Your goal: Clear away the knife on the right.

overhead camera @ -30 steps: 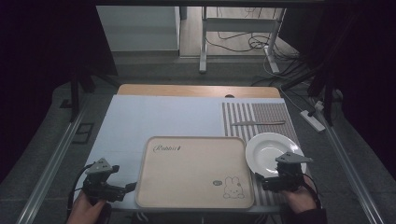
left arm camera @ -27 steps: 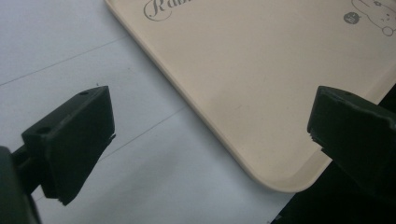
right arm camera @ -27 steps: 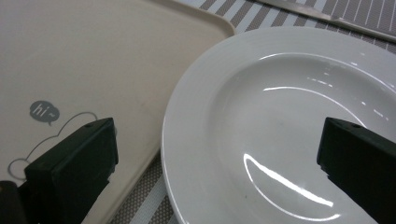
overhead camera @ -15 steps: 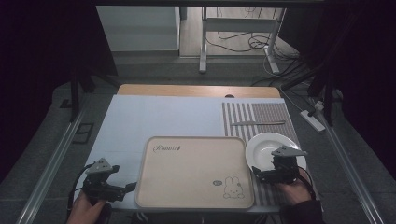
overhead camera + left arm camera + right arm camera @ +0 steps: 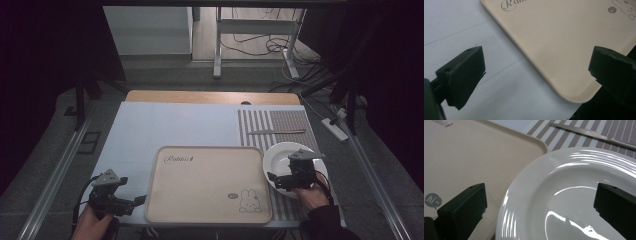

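A beige tray [image 5: 207, 182] with a rabbit drawing lies at the table's front middle. A white plate [image 5: 285, 160] sits on the striped mat just right of the tray. My right gripper [image 5: 274, 178] hovers over the plate's near left rim, open and holding nothing. In the right gripper view the plate [image 5: 579, 195] spreads between the wide jaws, with the tray [image 5: 474, 157] at the left. My left gripper [image 5: 141, 200] stands open by the tray's front left corner. In the left gripper view the tray corner [image 5: 564, 50] lies between its jaws.
A knife [image 5: 275, 132] lies on the striped placemat [image 5: 280, 122] behind the plate, also seen as the knife [image 5: 594, 133] in the right gripper view. A pale blue cloth [image 5: 170, 125] covers the table's left and middle. Metal rails run along both sides.
My right gripper has moved forward and left, from beside the plate's near edge to above its near left rim. The left gripper has stayed put.
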Motion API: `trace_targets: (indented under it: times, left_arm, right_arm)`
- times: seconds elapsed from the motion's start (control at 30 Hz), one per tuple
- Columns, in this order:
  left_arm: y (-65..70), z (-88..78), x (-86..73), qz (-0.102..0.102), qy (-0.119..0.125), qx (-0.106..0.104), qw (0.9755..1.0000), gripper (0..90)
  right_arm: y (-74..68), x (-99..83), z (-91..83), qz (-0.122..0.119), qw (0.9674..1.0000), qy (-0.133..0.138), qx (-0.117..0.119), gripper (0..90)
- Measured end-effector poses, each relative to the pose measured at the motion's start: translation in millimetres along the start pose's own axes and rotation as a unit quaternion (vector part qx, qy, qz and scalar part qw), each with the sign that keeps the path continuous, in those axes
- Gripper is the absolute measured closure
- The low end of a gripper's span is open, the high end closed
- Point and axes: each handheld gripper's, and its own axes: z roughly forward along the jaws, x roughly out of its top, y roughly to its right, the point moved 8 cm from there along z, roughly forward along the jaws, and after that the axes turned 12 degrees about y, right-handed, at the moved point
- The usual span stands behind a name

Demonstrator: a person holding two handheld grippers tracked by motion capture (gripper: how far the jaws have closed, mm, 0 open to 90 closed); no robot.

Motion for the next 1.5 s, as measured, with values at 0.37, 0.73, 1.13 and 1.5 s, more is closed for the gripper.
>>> trace_targets:
  times: [0.37, 0.73, 1.13, 1.5]
  left_arm:
    - [-0.1, 0.0, 0.1, -0.001, 0.001, 0.000, 1.0000, 1.8]
    - [-0.2, 0.1, 0.2, -0.001, 0.001, -0.001, 1.0000, 1.8]
    - [-0.2, 0.1, 0.3, -0.001, 0.001, -0.001, 1.0000, 1.8]
    - [-0.2, 0.2, 0.5, -0.001, 0.002, -0.002, 1.0000, 1.8]
  right_arm:
    - [19.7, 8.9, 17.6, -0.009, 0.9998, 0.002, -0.016, 0.0]
    - [42.7, 11.9, 31.7, -0.013, 0.9986, -0.018, -0.048, 0.0]
    - [71.2, 20.1, 46.4, 0.013, 0.9969, -0.035, -0.069, 0.0]
    - [91.2, 28.2, 61.8, 0.025, 0.9955, -0.046, -0.079, 0.0]
